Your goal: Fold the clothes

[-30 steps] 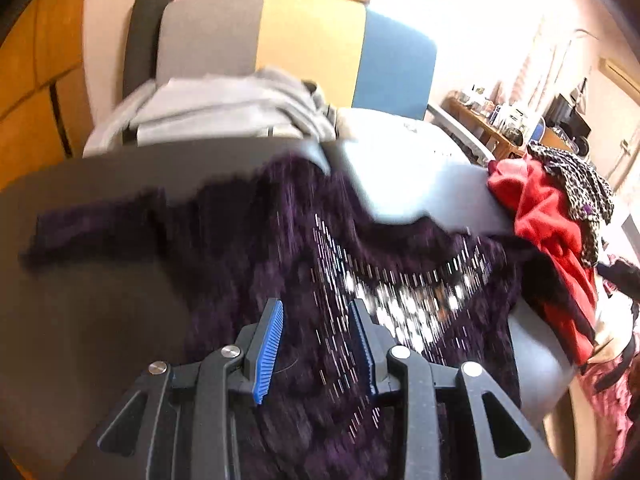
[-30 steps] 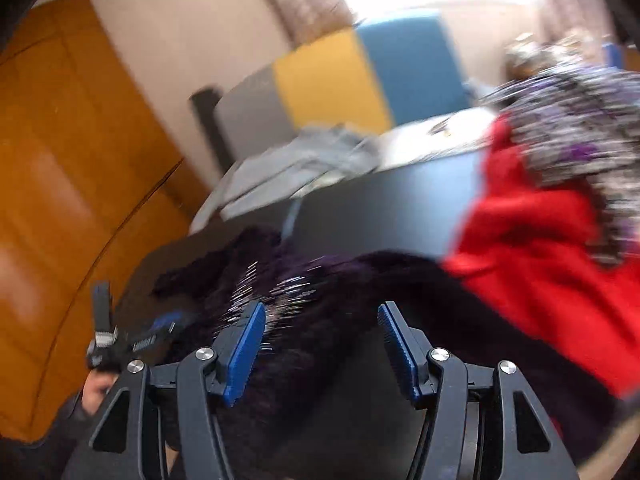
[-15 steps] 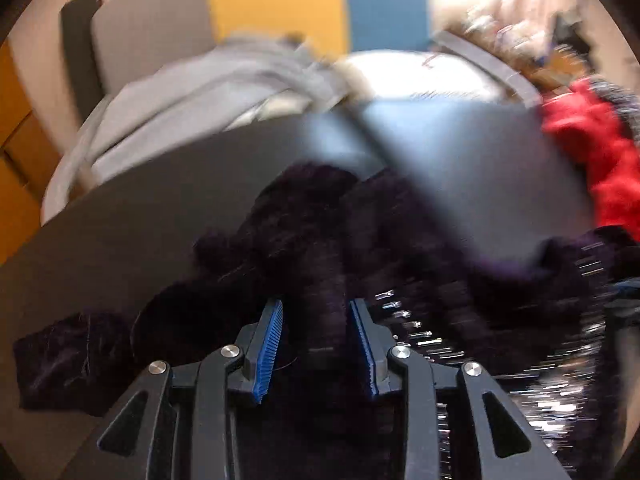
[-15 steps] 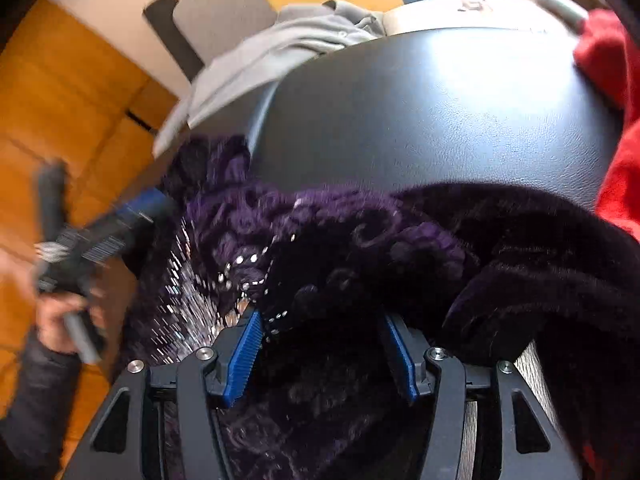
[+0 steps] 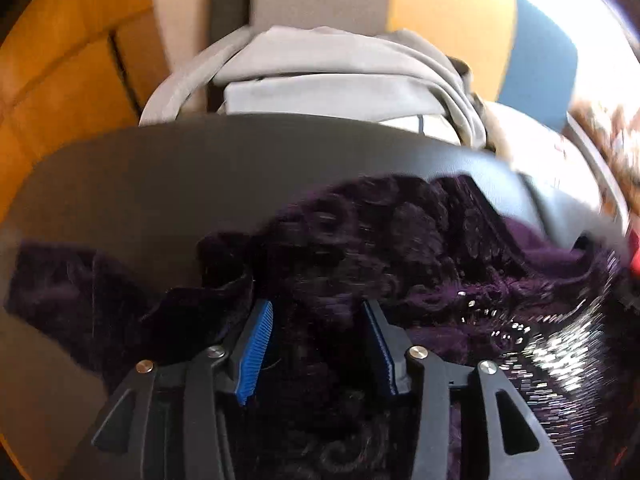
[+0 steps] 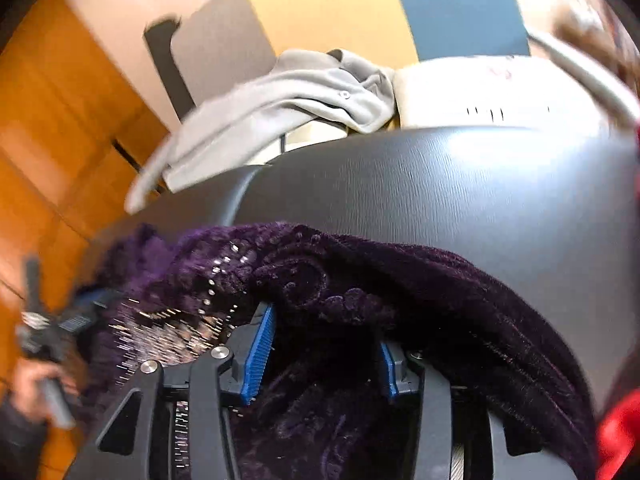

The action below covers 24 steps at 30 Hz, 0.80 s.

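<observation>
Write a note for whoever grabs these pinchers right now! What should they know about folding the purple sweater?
Left gripper: jaws have just been opening, with the purple sweater between them.
Right gripper: jaws have just been closing around a bunch of the sweater; a firm grip is not certain.
Sweater: crumpled on the black table, sparkly part showing.
Done: no neat fold yet.
Left: spread it flat, then fold it. Red clothes wait at the right; grey clothes lie behind the table.

Black gripper [image 5: 318,316], blue pads [image 5: 256,354], seemingly dark sleeve [image 6: 18,446]
</observation>
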### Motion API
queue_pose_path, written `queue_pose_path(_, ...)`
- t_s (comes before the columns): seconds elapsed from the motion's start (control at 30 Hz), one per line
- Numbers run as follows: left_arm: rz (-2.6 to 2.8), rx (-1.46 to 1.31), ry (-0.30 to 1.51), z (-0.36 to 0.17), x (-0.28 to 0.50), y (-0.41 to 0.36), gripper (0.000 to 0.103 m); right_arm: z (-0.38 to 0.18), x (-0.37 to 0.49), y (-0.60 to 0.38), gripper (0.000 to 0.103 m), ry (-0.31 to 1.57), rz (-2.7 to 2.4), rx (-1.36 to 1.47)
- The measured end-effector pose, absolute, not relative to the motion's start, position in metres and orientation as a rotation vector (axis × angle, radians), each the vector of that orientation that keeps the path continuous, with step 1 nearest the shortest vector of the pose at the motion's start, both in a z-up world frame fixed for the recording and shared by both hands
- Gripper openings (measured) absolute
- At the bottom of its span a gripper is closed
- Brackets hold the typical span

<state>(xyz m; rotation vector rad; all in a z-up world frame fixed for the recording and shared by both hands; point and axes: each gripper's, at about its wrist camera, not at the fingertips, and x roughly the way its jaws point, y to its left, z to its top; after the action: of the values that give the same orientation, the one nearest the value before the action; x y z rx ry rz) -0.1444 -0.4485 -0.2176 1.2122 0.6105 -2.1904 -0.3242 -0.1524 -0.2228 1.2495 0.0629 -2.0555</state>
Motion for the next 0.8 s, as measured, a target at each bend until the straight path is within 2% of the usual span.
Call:
queue_pose_path(0.13, -2.295, 1.095, 0.797, -0.197, -0.081, -0.442, 0.045, -0.200, -0.315, -0.136, 0.050, 0.086, -2.058, 1.269)
queue_pose_path(0.27, -2.339, 1.062, 0.930, -0.204, 0.000, -0.424, 0.045, -0.187, -0.260, -0.080, 0.063, -0.074, -1.948, 1.245)
queue_pose_path(0.37, -2.319, 1.056, 1.103, -0.228, 0.067, -0.402, 0.045, -0.194, -0.204, -0.034, 0.071, -0.171, -1.825, 1.281)
queue_pose_path(0.6, -2.424, 1.034, 1.316, -0.239, 0.130, -0.328, 0.046, -0.237, -0.108, 0.014, 0.074, -0.313, -1.645, 1.420)
queue_pose_path(0.7, -2.506, 1.037, 1.349, -0.236, 0.128, -0.301, 0.047, -0.238, -0.080, 0.001, 0.073, -0.265, -1.616, 1.370)
queue_pose_path(0.73, -2.521, 1.041, 1.366, -0.237, 0.125, -0.293, 0.049, -0.237, -0.071, -0.006, 0.068, -0.230, -1.615, 1.350)
queue_pose_path(0.77, -2.530, 1.059, 1.385, -0.239, 0.121, -0.285, 0.050, -0.237, -0.065, -0.012, 0.046, -0.185, -1.641, 1.344)
queue_pose_path(0.8, -2.528, 1.086, 1.370, -0.242, 0.116, -0.278, 0.050, -0.237, -0.060, -0.017, 0.019, -0.135, -1.677, 1.343)
